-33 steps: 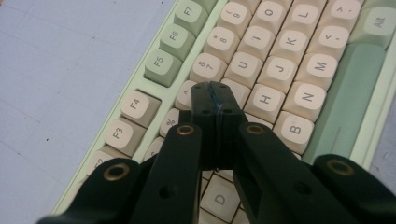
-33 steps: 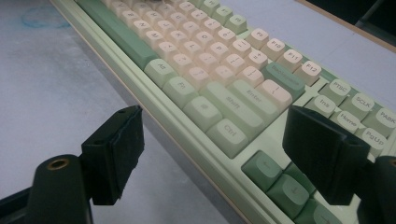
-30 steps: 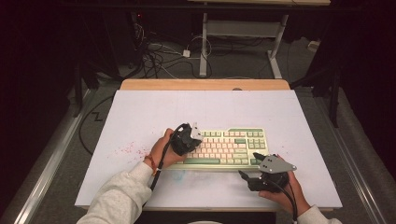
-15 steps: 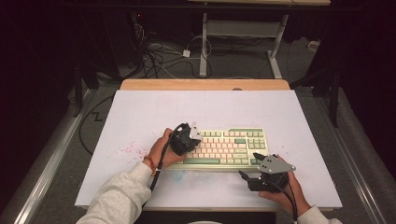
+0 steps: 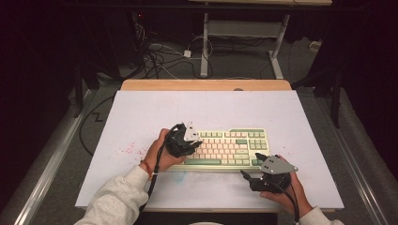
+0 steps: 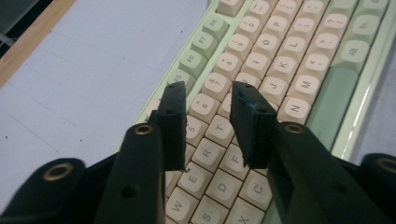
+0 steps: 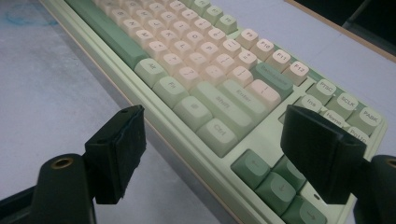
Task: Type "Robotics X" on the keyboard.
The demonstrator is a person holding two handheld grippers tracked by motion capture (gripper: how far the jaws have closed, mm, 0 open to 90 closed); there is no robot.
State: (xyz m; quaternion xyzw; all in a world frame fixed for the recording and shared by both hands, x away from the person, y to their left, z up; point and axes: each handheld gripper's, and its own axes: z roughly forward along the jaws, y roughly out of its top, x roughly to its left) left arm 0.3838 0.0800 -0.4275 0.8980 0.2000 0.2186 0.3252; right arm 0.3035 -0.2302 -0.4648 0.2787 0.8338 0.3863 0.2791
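a lab or test workspace, dimly lit beyond one work surface. a white sheet [image 5: 141,122] covers a wooden table [image 5: 206,85] whose bare edge shows at the far side. behind it, loose cables [image 5: 159,54] lie tangled on a grey floor [image 5: 61,159] beside the white metal legs of a second desk [image 5: 244,33], with a power adapter [image 5: 187,53] among the wires. dark drapes or walls close off the sides. faint red marks [image 5: 129,149] stain the sheet. a green and cream keyboard [image 5: 225,147] lies on it, an office item set out as if for a trial.
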